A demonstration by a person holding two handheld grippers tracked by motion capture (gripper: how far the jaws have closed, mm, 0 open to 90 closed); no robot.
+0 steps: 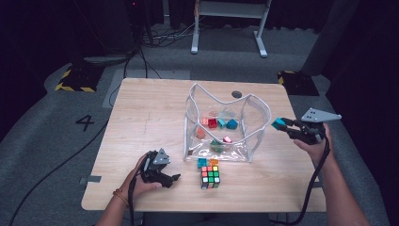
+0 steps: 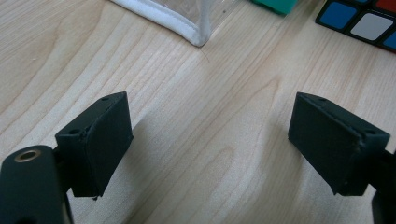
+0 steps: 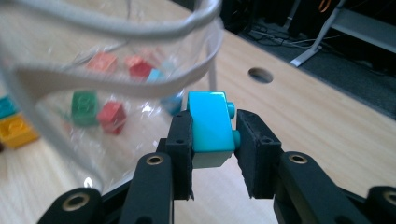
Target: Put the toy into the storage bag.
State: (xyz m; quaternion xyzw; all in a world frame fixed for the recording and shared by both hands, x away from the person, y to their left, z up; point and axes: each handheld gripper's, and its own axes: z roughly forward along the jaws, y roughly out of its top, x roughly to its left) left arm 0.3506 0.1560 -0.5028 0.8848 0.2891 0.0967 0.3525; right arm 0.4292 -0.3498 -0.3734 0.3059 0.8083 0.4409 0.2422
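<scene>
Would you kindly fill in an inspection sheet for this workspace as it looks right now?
Surface: light wooden table, round hole near its far edge.
Job's things: turquoise toy brick in the right gripper; clear plastic pouch with white trim stands open, several coloured bricks inside.
Clutter: multicoloured puzzle cube, teal brick and orange brick in front of the pouch.
Grippers: right jaws clamp the turquoise brick beside the pouch rim; left gripper open, low over bare wood.
Cables: black cables trail across the floor.
Surroundings: grey carpet, white desk frame behind.
</scene>
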